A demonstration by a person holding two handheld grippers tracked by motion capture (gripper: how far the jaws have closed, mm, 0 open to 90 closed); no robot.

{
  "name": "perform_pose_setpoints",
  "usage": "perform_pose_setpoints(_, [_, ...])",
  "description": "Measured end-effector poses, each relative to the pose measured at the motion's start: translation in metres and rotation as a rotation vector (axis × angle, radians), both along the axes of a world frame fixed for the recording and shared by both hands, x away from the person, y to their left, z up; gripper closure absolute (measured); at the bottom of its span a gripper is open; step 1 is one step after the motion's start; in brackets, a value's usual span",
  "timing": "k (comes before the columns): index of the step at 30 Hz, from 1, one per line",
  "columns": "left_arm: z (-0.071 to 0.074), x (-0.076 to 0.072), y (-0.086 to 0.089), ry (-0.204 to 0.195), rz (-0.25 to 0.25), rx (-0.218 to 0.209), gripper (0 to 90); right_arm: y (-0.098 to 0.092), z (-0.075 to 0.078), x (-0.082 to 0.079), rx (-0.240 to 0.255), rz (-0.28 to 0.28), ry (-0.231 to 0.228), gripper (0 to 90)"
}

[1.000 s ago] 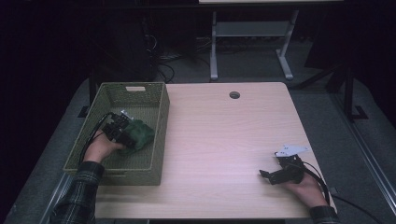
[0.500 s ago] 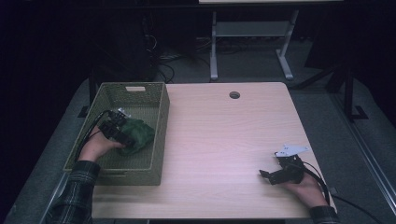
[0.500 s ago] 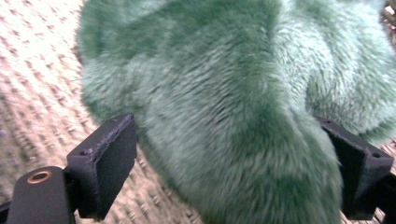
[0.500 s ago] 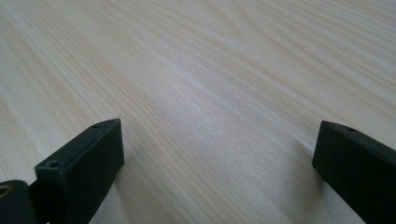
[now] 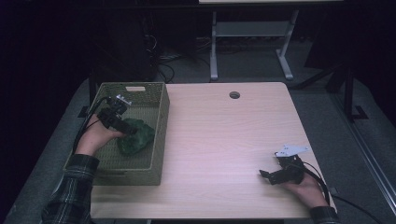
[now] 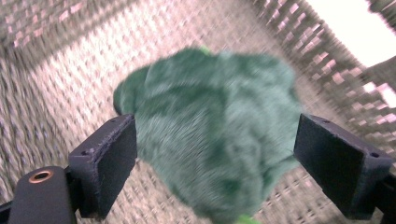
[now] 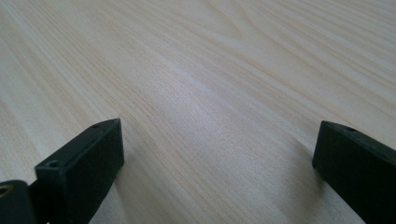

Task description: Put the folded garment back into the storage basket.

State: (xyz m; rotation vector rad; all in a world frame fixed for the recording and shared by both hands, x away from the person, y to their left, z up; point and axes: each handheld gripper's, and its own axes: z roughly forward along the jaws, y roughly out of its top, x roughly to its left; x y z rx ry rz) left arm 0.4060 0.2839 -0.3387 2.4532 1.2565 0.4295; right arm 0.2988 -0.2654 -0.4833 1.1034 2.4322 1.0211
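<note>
A green plush thing [image 5: 136,136] lies on the floor of an olive woven basket [image 5: 161,121] at the table's left. My left gripper [image 5: 132,131] hovers just above it, tilted down into the basket. Its jaws have just been opening and now stand wide. In the left gripper view the plush thing [image 6: 210,135] shows between and beyond the pads [image 6: 109,158], which do not press on it. My right gripper [image 5: 264,175] rests low near the table's front right corner. It is open, with bare wood between its jaws [image 7: 217,140].
The light wooden table [image 5: 224,135] has a round cable hole [image 5: 234,94] near its far edge. The basket's walls rise around my left hand. Behind the table stands a metal frame [image 5: 252,32] on dark floor with cables.
My left hand has risen off the green plush thing, which stays on the basket floor. The right hand has kept still.
</note>
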Motion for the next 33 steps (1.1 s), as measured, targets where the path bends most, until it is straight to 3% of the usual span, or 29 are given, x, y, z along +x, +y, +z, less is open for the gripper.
perform_pose_setpoints(7, [0.017, -0.004, -0.02, -0.037, -0.046, -0.032, 13.0, 0.0, 0.0, 0.0, -0.002, 0.001, -0.002, 1.5])
perform_pose_setpoints(16, [0.028, -0.015, -0.065, -0.086, -0.147, -0.093, 13.4, 0.0, 0.0, 0.0, 0.0, 0.003, -0.003, 1.5])
perform_pose_setpoints(28, [0.021, -0.036, -0.135, -0.128, -0.261, -0.166, 14.1, 0.0, 0.0, 0.0, 0.0, 0.002, -0.003, 1.5])
perform_pose_setpoints(33, [0.009, -0.048, -0.161, -0.14, -0.288, -0.197, 14.1, 0.0, 0.0, 0.0, 0.001, 0.002, -0.003, 1.5])
